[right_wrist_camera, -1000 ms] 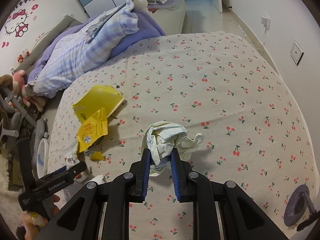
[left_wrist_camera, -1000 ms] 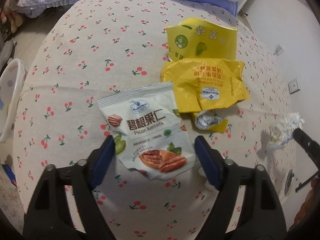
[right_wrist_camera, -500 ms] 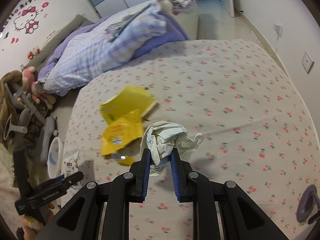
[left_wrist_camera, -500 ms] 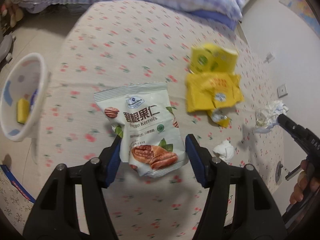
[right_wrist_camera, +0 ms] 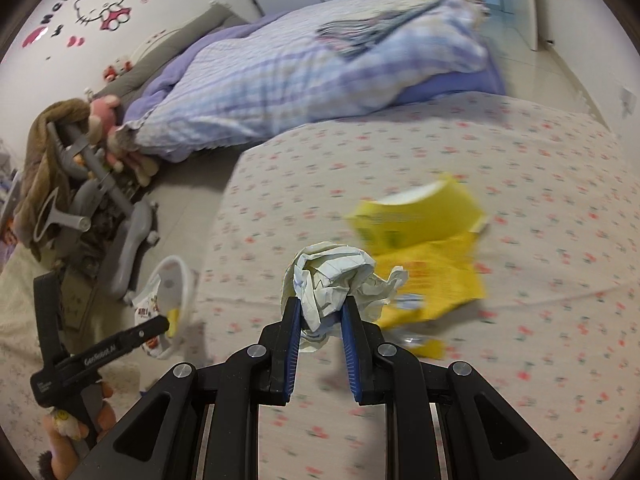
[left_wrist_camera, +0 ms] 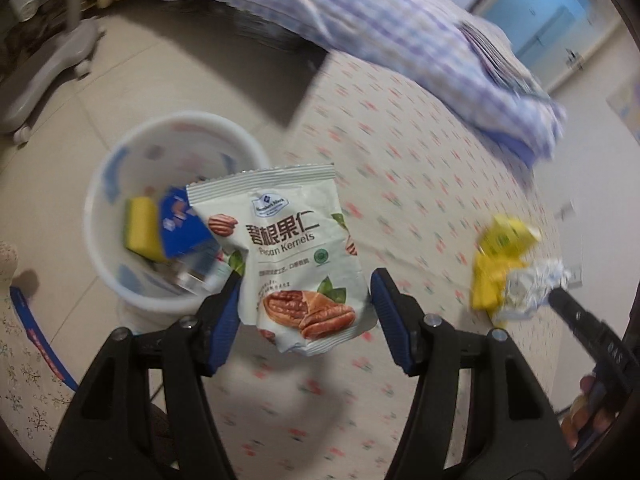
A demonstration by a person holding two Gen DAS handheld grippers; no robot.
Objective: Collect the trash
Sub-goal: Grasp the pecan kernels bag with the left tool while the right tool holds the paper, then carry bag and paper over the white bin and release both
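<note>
A bedroom: a cherry-print bedspread point(right_wrist_camera: 400, 184) fills most of my view, a checked quilt point(right_wrist_camera: 304, 76) piled at its far end, and tiled floor beside it. On that floor, at about ten o'clock in my left view, stands the white bin point(left_wrist_camera: 120, 280), already holding a yellow packet and a blue one.

My left gripper point(left_wrist_camera: 304, 308) carries the pecan bag point(left_wrist_camera: 296, 252); its jaws stand wide, pressing the bag's lower sides, and the bag hangs above the bed's edge, overlapping the bin's rim at four o'clock. My right gripper point(right_wrist_camera: 320, 320) is clamped hard on the crumpled paper ball point(right_wrist_camera: 332, 280), well clear of the bin. The yellow wrappers point(right_wrist_camera: 428, 240) lie on the spread at one o'clock of the ball.

The worry, as I judge it: the bag is slick and held only by its edges, so it could slip out short of the bin, or catch the rim and fall to the floor if I let go too early. Both views are blurred by motion, so my aim is uncertain.
</note>
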